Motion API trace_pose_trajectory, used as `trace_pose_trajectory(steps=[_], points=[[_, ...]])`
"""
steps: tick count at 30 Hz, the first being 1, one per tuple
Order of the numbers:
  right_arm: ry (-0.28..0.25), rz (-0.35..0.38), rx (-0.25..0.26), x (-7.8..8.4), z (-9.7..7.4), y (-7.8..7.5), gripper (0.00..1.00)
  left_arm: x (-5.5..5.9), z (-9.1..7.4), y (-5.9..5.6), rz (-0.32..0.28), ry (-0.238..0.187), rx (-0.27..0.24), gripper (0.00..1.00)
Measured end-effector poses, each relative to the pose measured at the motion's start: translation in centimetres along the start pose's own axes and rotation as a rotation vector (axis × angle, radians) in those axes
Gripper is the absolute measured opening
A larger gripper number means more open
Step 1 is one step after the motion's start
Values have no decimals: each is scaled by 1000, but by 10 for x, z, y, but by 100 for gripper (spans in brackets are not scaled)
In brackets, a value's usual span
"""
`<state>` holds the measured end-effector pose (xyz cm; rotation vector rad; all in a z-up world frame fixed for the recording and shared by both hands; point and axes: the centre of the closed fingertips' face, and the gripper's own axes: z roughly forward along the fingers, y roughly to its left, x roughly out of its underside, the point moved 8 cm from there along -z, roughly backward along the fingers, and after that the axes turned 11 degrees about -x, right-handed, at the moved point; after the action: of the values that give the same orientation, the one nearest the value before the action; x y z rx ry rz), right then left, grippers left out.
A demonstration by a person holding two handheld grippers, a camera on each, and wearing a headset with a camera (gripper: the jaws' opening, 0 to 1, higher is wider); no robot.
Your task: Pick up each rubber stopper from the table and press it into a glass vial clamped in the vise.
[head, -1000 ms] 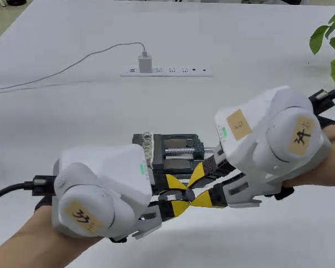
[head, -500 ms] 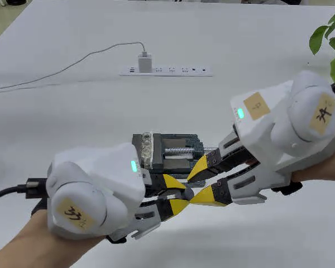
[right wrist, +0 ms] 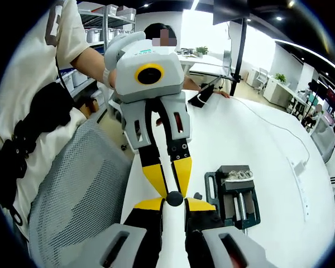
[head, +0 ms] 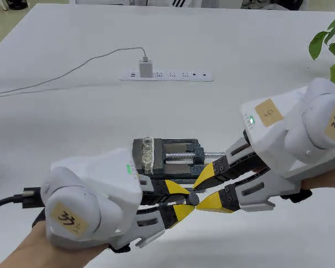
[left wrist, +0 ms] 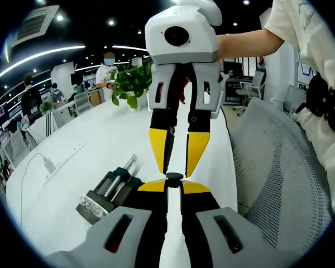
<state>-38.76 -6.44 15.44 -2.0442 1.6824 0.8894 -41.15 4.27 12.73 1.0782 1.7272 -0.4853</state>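
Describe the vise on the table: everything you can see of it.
The vise is a small block of dark grey metal lying flat on the white table. A shiny threaded screw runs along its middle, and a thin handle rod sticks out of its right end. At its left end its jaws clamp a row of clear glass vials. It sits just beyond the tips of the left gripper and the right gripper; in the right gripper view neither touches it.
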Motion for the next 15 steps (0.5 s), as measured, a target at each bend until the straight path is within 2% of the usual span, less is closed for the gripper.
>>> trace_pose_trajectory(steps=[15], points=[[26,-11,-9,2,3,0,9,1,2,-3,-22,10,10,4]])
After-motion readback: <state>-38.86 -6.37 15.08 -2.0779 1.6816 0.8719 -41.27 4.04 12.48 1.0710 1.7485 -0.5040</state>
